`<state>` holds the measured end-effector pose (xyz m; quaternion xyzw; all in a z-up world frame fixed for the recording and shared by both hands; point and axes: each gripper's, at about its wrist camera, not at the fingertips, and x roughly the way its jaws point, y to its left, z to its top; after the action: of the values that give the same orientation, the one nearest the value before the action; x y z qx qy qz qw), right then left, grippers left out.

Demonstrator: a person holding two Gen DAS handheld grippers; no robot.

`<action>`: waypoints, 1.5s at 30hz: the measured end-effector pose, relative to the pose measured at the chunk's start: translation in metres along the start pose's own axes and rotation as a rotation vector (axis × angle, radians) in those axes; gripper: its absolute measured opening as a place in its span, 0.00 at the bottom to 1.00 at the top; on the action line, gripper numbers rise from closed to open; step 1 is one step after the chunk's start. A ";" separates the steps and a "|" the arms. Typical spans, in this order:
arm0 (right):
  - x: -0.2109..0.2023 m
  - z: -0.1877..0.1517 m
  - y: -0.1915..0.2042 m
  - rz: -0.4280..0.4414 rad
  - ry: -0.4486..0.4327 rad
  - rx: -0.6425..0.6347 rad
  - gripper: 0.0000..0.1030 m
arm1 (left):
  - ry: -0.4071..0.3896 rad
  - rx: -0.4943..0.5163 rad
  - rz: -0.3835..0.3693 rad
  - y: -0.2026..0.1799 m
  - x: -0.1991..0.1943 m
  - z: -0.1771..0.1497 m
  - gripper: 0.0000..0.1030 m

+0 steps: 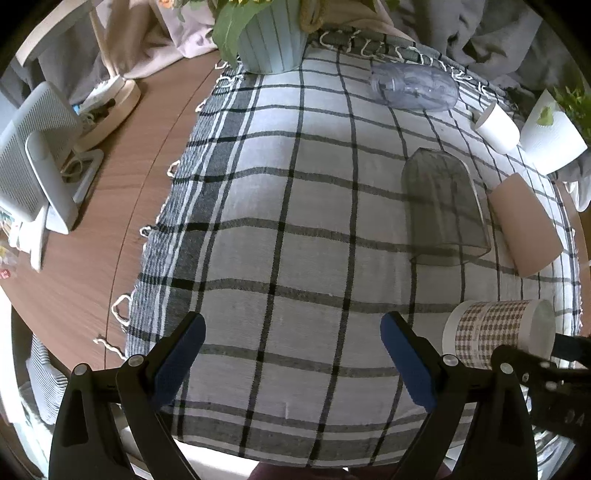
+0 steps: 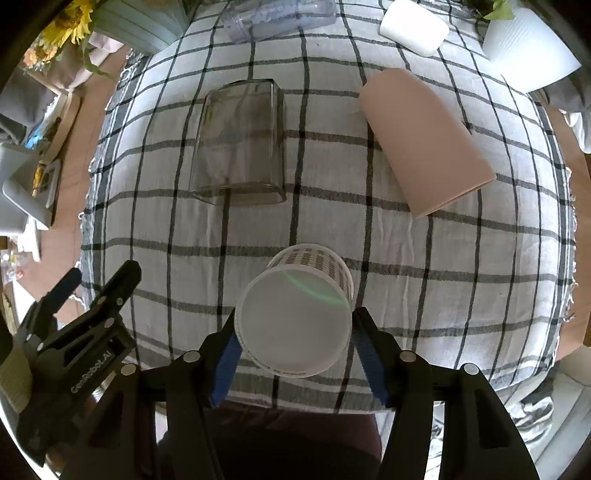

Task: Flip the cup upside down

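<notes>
A white paper cup with a brown houndstooth band (image 2: 295, 314) sits between the blue pads of my right gripper (image 2: 295, 354), which is shut on it; its flat white base faces the camera. In the left wrist view the same cup (image 1: 495, 334) lies on its side above the checked cloth (image 1: 277, 229) at lower right. My left gripper (image 1: 291, 354) is open and empty over the cloth near its front edge. It shows in the right wrist view (image 2: 92, 295) at lower left.
On the cloth a dark clear glass (image 2: 240, 144), a pink cup (image 2: 428, 140) and a white cup (image 2: 413, 26) stand mouth down; a clear plastic cup (image 1: 413, 86) lies at the back. A blue flower pot (image 1: 269, 37), a white pot (image 1: 550, 133) and a fan (image 1: 33, 162) stand around.
</notes>
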<state>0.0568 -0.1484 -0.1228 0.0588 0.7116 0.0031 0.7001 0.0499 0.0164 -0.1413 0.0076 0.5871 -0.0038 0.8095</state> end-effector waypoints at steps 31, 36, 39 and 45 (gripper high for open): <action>-0.115 -0.119 -0.023 -0.097 -0.696 0.173 0.89 | -0.313 0.112 0.004 -0.022 -0.113 -0.028 0.99; -0.123 -0.130 -0.019 -0.100 -0.737 0.153 0.90 | -0.333 0.105 -0.018 -0.018 -0.123 -0.038 0.99; -0.127 -0.135 -0.015 -0.099 -0.757 0.146 0.92 | -0.342 0.093 -0.012 -0.014 -0.127 -0.040 0.99; -0.132 -0.143 -0.004 -0.095 -0.783 0.112 0.93 | -0.355 0.069 -0.018 -0.007 -0.132 -0.044 1.00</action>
<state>-0.0839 -0.1533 0.0109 0.0605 0.3918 -0.0908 0.9136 -0.0332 0.0098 -0.0292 0.0294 0.4347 -0.0326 0.8995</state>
